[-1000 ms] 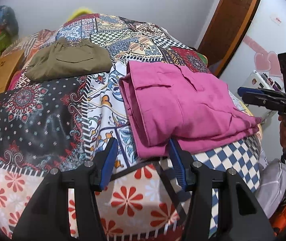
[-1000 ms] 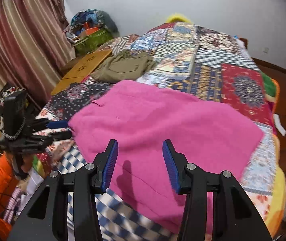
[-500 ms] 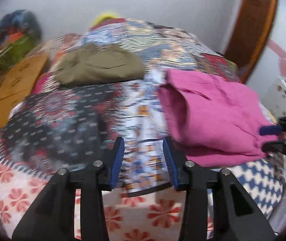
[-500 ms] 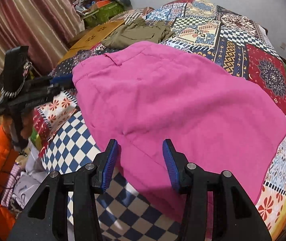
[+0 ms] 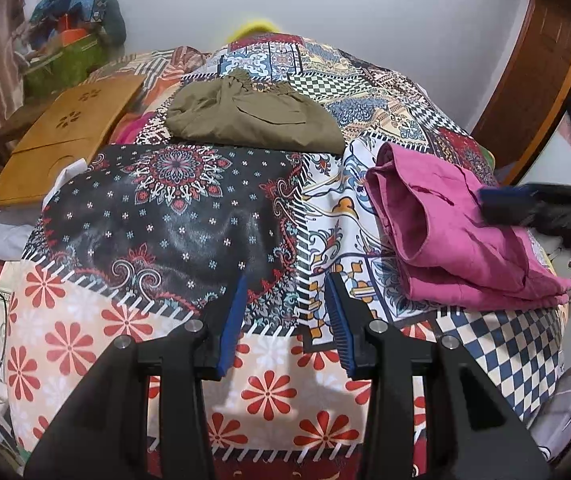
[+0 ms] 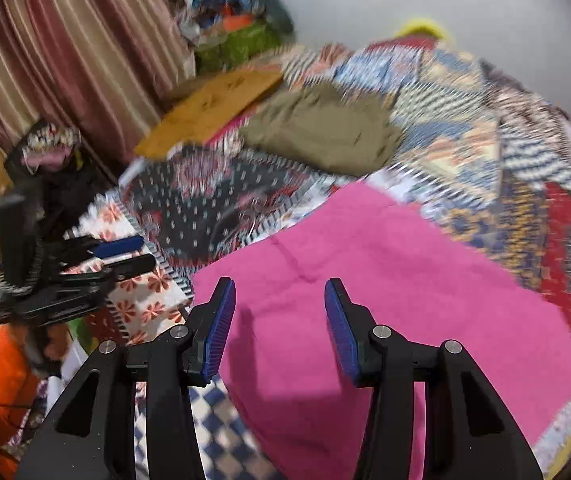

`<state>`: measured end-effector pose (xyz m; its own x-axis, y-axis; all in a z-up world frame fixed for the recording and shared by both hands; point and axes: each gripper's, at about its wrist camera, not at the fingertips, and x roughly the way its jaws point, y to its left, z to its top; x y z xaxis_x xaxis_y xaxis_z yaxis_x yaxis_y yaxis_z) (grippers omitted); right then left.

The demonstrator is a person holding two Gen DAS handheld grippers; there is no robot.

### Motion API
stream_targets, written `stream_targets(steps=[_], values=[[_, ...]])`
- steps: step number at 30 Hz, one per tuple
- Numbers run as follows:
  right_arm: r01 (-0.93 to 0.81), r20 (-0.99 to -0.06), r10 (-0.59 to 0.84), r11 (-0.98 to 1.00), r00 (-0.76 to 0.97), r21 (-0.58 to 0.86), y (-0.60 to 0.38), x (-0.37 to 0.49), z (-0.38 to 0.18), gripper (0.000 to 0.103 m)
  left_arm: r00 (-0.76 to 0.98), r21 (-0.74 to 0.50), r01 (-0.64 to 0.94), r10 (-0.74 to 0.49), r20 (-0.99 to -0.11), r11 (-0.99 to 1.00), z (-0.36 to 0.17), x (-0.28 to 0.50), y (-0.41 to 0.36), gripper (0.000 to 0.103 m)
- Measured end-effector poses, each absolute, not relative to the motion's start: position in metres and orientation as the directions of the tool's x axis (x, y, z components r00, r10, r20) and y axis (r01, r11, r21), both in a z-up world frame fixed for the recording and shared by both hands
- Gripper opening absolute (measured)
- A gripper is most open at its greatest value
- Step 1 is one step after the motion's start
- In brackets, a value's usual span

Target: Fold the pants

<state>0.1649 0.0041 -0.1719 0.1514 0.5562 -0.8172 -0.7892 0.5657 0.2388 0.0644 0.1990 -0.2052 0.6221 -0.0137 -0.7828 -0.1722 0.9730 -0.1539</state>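
The patchwork bedspread (image 5: 189,216) fills both views, and the pink pants (image 5: 457,240), already folded into a thick flat packet, lie on its near right part, close to the near edge, where the blue-and-white checked patch begins. Farther back, about mid-bed, sits a folded olive garment (image 5: 253,120), and at the far left a wooden lap tray (image 5: 65,136) lies along the bed's side.

A second ago the left gripper (image 5: 285,320) hung right at the near edge of the pink packet; now it has swung off to the left and hovers over the dark floral patch, its jaws a little narrower than before, parted and empty. The right gripper (image 6: 277,328) has meanwhile slid in over the pants from the right, and its view is smeared with motion. Its blue pads (image 6: 221,324) stand apart above the pink cloth, pinching nothing; the left wrist view shows its fingers poised over the top of the packet.

My reading is that the folding of this pair is finished or very nearly so, with both tools released, and that what remains is a final pat or setting the packet aside, perhaps by the olive one.

No brand, label or writing is legible now; a small white tag at the bed's right edge is too blurred to read
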Motion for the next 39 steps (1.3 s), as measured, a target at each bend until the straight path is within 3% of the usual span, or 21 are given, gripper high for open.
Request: stream_targets(steps=[3, 7, 8, 15, 21, 26, 29, 32, 36, 39], values=[[-0.816, -0.844, 0.526, 0.531, 0.105, 0.229, 0.017, 0.145, -0.194, 0.046, 0.617, -0.148, -0.171, -0.011, -0.787, 0.974, -0.204, 0.063, 0.197, 0.042], [-0.830, -0.821, 0.565, 0.497, 0.086, 0.255, -0.002, 0.128, -0.183, 0.046, 0.628, -0.142, -0.169, -0.004, -0.778, 0.975, -0.197, 0.064, 0.191, 0.062], [-0.823, -0.811, 0.579, 0.500, 0.088, 0.268, -0.012, 0.126, -0.177, 0.046, 0.633, -0.140, -0.165, -0.004, -0.774, 0.976, -0.195, 0.065, 0.189, 0.063], [-0.695, -0.759, 0.595, 0.662, 0.262, 0.279, -0.115, 0.137, -0.152, 0.047, 0.657, -0.123, -0.108, -0.022, -0.754, 0.987, -0.180, 0.093, 0.152, 0.075], [-0.562, -0.819, 0.532, 0.753, 0.215, 0.342, -0.188, 0.140, -0.196, 0.047, 0.571, -0.063, -0.067, -0.014, -0.821, 0.996, -0.212, 0.131, 0.118, 0.074], [-0.543, -0.815, 0.543, 0.755, 0.202, 0.368, -0.210, 0.139, -0.211, 0.047, 0.539, -0.062, -0.069, -0.015, -0.842, 0.996, -0.223, 0.124, 0.110, 0.069], [-0.575, -0.832, 0.512, 0.755, 0.214, 0.316, -0.210, 0.136, -0.210, 0.046, 0.520, -0.101, -0.074, -0.048, -0.853, 0.992, -0.222, 0.115, 0.109, 0.069], [-0.585, -0.852, 0.467, 0.769, 0.237, 0.259, -0.218, 0.140, -0.214, 0.055, 0.518, -0.110, -0.064, -0.061, -0.853, 0.992, -0.220, 0.105, 0.101, 0.069], [-0.550, -0.879, 0.389, 0.814, 0.277, 0.187, -0.242, 0.148, -0.218, 0.056, 0.514, -0.152, -0.037, -0.112, -0.851, 0.988, -0.214, 0.099, 0.087, 0.069], [-0.534, -0.881, 0.395, 0.819, 0.258, 0.211, -0.254, 0.154, -0.211, 0.055, 0.519, -0.116, -0.005, -0.097, -0.849, 0.993, -0.203, 0.097, 0.080, 0.067]])
